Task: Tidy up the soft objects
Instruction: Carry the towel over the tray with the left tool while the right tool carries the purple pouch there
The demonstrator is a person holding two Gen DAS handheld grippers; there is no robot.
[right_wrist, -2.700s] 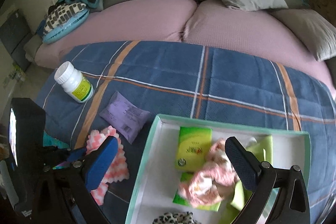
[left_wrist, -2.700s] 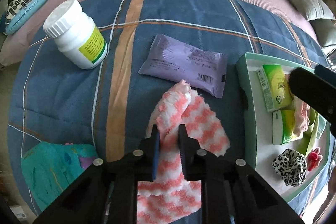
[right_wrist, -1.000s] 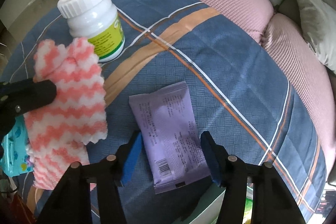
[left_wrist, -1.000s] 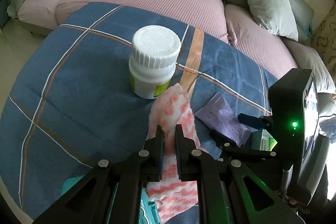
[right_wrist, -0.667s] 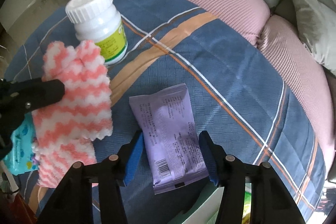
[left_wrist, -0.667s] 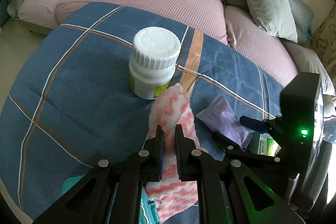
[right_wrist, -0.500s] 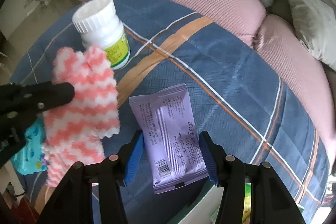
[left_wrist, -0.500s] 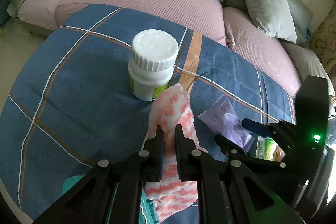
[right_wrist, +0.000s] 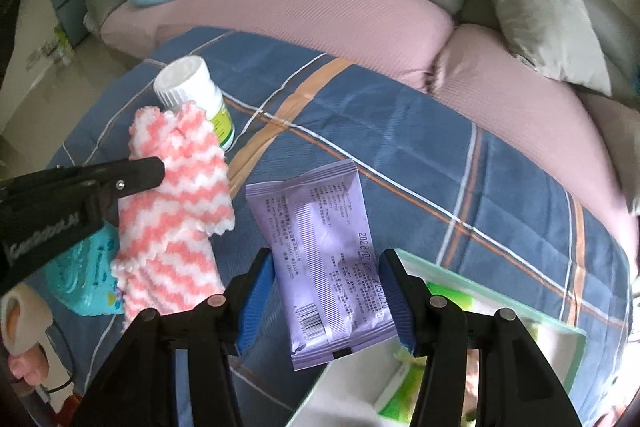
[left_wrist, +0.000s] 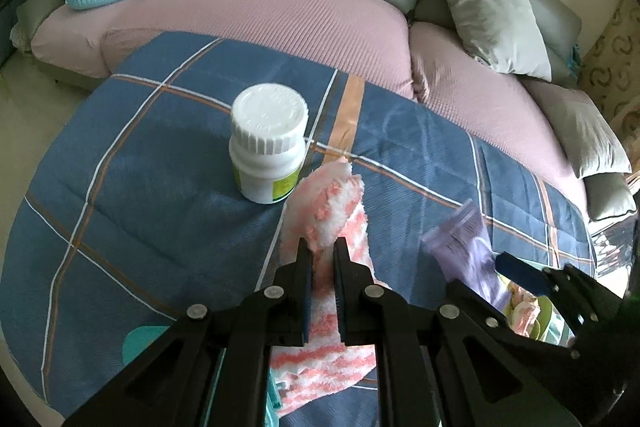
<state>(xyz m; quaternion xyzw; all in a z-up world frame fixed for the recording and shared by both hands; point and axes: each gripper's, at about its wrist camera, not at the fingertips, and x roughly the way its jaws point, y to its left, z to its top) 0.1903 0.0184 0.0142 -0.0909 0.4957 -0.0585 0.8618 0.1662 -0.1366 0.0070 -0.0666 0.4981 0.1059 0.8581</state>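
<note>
The left tool (left_wrist: 321, 263) is clamped on a pink-and-white fluffy cloth (left_wrist: 334, 211), its two fingers pinching a bunched fold near the cloth's upper end. The rest of the cloth hangs down past the tool toward the blue plaid blanket (left_wrist: 160, 187), just beside a white pill bottle (left_wrist: 268, 155) that stands upright. From the right wrist view the cloth (right_wrist: 180, 187) droops in a long flap, so it looks light, limp and plush — it should compress under the pads rather than slip, but it will swing and trail. A pinch through a gathered fold, as here, seems the sound hold; a single edge might pull free.

The right tool (right_wrist: 326, 291) stands apart, its blue pads either side of a purple sachet (right_wrist: 324, 239) lying flat on the blanket, without touching it as far as I can tell. The sachet looks thin, smooth and crinkly — probably slippery — so gripping across its short width near the middle would likely serve best. Its lower edge lies just beside the pale green rim of a tray (right_wrist: 500, 301), where green packets already sit. A teal cloth (right_wrist: 86, 275) lies near the hanging cloth's lower end.
</note>
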